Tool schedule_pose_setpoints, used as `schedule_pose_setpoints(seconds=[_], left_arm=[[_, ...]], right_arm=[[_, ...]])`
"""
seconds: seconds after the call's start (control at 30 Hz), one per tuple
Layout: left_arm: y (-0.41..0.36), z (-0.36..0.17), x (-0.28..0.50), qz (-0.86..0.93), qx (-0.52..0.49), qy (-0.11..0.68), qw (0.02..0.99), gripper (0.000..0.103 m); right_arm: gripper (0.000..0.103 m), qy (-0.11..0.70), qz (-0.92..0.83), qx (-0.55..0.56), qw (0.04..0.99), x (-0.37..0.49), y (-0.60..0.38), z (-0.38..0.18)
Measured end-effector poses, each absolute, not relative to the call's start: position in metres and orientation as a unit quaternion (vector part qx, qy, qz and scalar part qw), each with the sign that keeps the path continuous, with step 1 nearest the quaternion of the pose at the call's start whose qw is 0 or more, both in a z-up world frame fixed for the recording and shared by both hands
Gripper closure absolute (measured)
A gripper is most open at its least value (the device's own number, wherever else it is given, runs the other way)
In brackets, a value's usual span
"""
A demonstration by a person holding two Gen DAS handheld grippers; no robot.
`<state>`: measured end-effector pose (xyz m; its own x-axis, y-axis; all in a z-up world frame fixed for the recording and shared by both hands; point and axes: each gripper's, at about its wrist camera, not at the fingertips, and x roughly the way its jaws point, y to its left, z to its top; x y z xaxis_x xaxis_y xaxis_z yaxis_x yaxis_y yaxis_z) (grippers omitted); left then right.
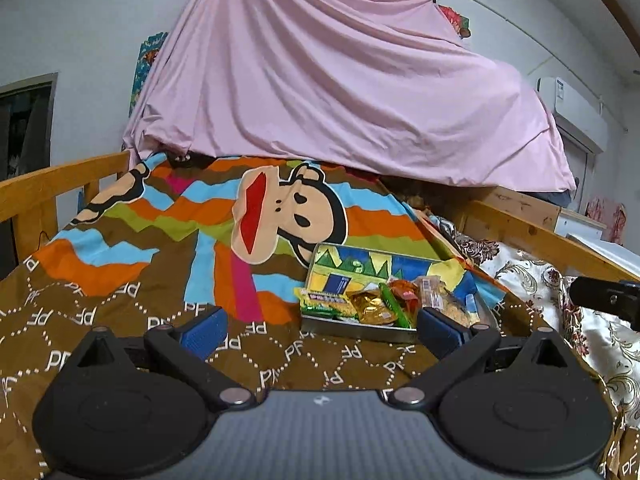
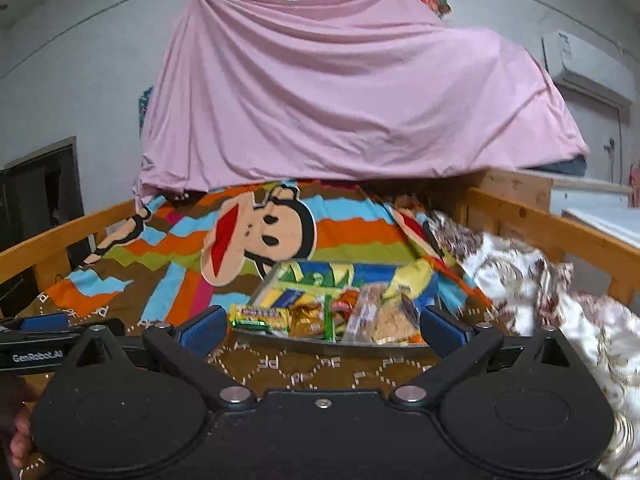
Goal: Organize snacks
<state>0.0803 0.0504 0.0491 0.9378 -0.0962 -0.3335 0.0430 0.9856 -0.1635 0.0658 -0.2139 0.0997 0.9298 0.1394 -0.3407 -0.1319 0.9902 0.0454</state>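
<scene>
An open tin box [image 1: 352, 330] with a colourful lid [image 1: 360, 266] lies on the bed and holds several snack packets: a green-yellow pack [image 1: 326, 300], a gold pack [image 1: 370, 306], a red pack [image 1: 404, 290] and a clear biscuit pack [image 1: 444, 300]. My left gripper [image 1: 320, 328] is open and empty, just short of the box and left of it. In the right wrist view the box [image 2: 332, 346] sits straight ahead, with the green-yellow pack [image 2: 260, 316] and biscuit pack [image 2: 384, 316] inside. My right gripper [image 2: 320, 326] is open and empty, fingers either side of the box front.
The bed has a brown monkey-print cover [image 1: 160, 240], wooden rails [image 1: 52, 184] on both sides, a floral quilt [image 2: 532, 280] bunched at the right and a pink sheet [image 1: 340, 92] draped behind. The other gripper shows at the left edge [image 2: 36, 332].
</scene>
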Motion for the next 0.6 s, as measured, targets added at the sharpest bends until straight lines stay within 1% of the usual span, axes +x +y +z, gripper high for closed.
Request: schedule_pose_setpoints(seconds=[0.6], left_arm=[[0.053, 0.026, 0.075, -0.033, -0.070, 0.203, 0.976, 0.000]], right_arm=[[0.001, 0.216, 0.049, 0.002, 0.975, 0.062, -0.211, 0.076]])
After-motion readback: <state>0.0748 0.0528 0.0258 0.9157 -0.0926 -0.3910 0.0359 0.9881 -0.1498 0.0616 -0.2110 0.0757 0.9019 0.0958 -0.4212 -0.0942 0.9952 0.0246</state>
